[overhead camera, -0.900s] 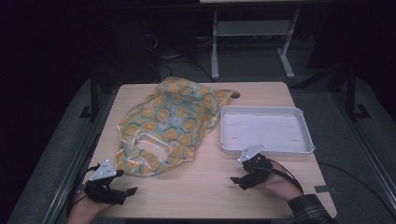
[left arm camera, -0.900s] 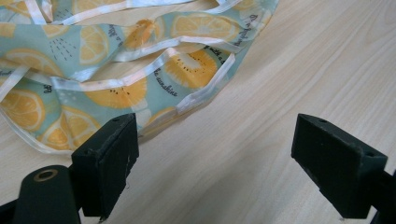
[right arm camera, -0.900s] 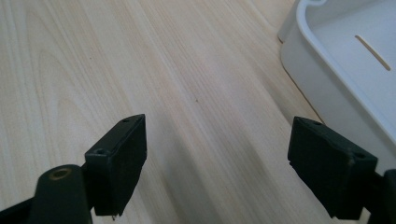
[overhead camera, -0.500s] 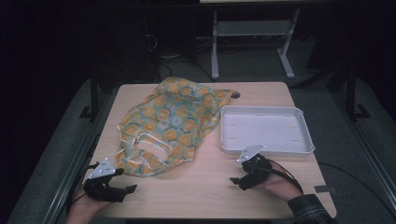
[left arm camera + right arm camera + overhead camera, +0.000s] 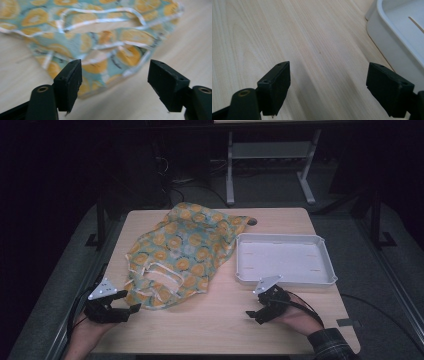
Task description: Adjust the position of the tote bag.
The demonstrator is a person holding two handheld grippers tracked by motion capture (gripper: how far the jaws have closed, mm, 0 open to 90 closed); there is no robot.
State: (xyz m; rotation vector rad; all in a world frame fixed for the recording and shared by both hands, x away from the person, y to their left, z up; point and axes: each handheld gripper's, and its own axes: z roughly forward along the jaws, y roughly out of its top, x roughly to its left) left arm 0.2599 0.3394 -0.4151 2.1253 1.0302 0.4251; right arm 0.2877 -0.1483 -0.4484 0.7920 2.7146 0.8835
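Note:
A teal fabric bag point(image 5: 190, 245) printed with orange fruit slices lies flat on the left half of the wooden table point(image 5: 210, 330), its white handles toward me. My left gripper point(image 5: 129, 301) is open at the table's front left, its jaws pointing at the bag's near corner point(image 5: 105, 42) and holding nothing. In the left gripper view point(image 5: 115, 72) the bag's hem lies just beyond the tips. My right gripper point(image 5: 254, 315) is open over bare wood at the front right, just in front of a white tray point(image 5: 285, 279). The right gripper view point(image 5: 328, 82) has bare tabletop between the jaws.
The tray's wall point(image 5: 387, 42) stands close on the right of the right gripper view, and its inside holds nothing I can see. Beyond the table's far edge stands a metal frame point(image 5: 230, 170) on a dark floor. A cable point(image 5: 365, 300) trails off the right hand.
My left gripper has edged a little forward toward the bag's near corner. The right gripper, bag and tray have kept still.

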